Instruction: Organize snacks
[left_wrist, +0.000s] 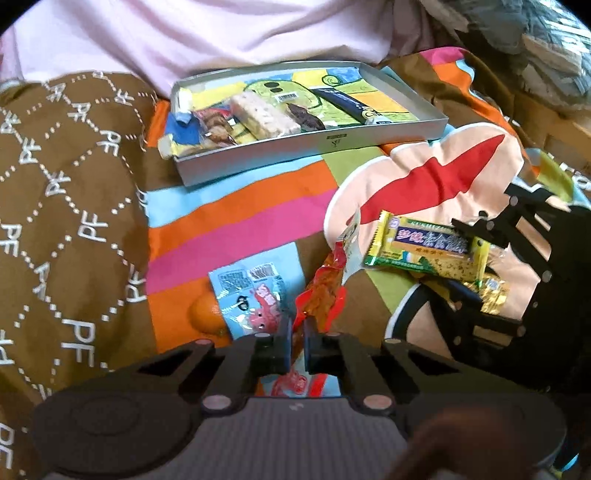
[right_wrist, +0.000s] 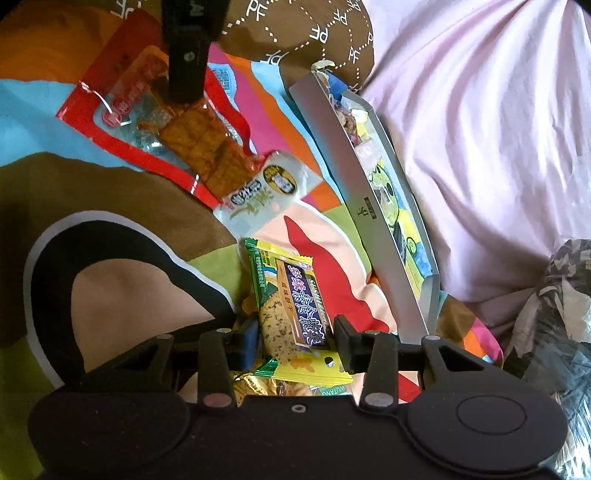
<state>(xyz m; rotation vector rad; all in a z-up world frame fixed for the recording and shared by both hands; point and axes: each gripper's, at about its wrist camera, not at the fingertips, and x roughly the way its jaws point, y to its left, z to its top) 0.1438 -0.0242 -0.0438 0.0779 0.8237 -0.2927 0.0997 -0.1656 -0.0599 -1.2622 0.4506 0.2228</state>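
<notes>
Looking along the left gripper (left_wrist: 297, 343), its jaws are clenched on the near end of a red packet (left_wrist: 325, 291) of orange-brown dried snack, which lies on a colourful bedspread (left_wrist: 240, 218). Just left of it sits one blue packet (left_wrist: 251, 295); to the right one yellow-green biscuit packet (left_wrist: 424, 247) rests on a gold packet (left_wrist: 491, 295), with the right gripper (left_wrist: 465, 266) around the yellow-green one. A shallow grey tray (left_wrist: 314, 147) lies farther off, holding several snacks, its near wall facing open striped bedspread. A brown cushion (left_wrist: 66, 206) printed "PF" bounds the left side, pink bedding (left_wrist: 221, 33) the far side. From the right wrist, the right gripper (right_wrist: 295, 343) has its jaws released, straddling the biscuit packet (right_wrist: 291, 310), whether touching I cannot tell. A white packet (right_wrist: 269, 192) overlaps the red packet (right_wrist: 166, 125). The tray (right_wrist: 369, 210) stands close on the right, "WUTANG" showing below.
</notes>
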